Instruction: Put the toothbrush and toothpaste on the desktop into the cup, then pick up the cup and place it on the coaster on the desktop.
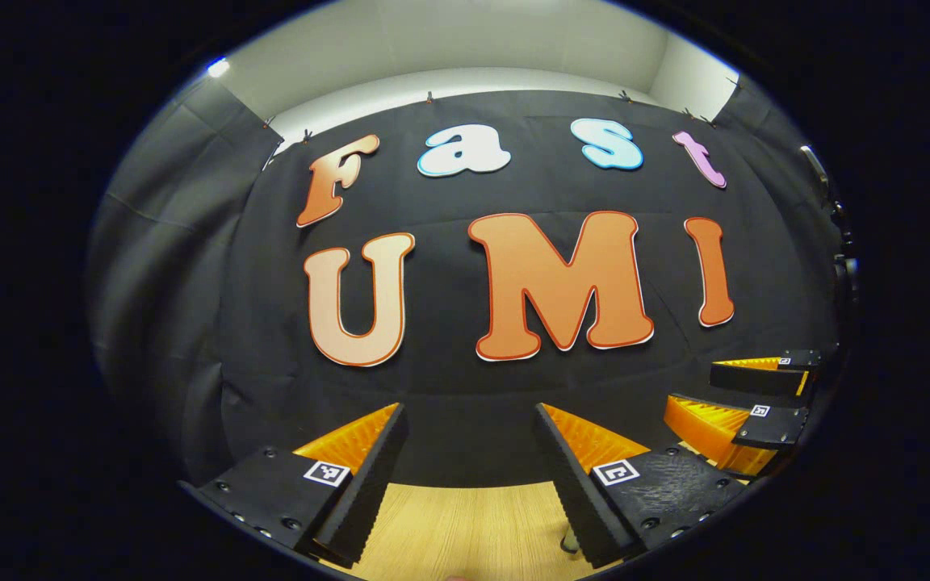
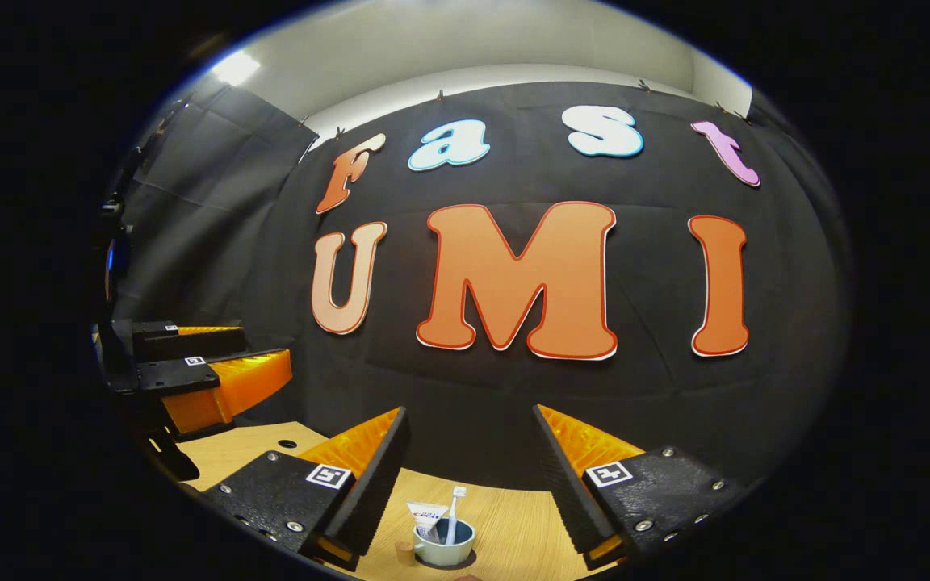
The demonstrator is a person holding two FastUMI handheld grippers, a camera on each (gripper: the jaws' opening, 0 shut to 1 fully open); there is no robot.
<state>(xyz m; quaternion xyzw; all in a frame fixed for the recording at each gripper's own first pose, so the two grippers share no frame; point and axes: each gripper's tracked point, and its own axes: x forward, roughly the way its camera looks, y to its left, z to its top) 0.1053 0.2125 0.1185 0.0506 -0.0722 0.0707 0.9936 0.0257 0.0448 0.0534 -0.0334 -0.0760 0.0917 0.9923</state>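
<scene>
Left gripper [image 1: 471, 476]: seen in the left gripper view, its fingers stood wide apart with nothing between them, held above the pale wooden tabletop [image 1: 473, 524] and facing the booth's black cloth wall.
Right gripper [image 2: 471, 476]: seen in the right gripper view, its fingers were likewise spread apart and empty, raised above the tabletop.
Cup [image 2: 443, 544]: a small pale mug stood upright on the tabletop, low in the right gripper view, between and beyond the right gripper's fingers and apart from them.
Toothbrush [image 2: 454, 512]: stood in the cup, head upward.
Toothpaste [image 2: 426, 518]: a white tube stood in the cup, just left of the toothbrush.
Coaster [image 2: 457, 559]: a dark disc showed under the cup's base; the cup appeared to sit on it.
Small object [image 2: 405, 552]: a little brown, cork-like piece sat on the tabletop just left of the cup; what it was could not be told.
Other gripper: each view showed the opposite gripper off to its side, well apart from the cup.
</scene>
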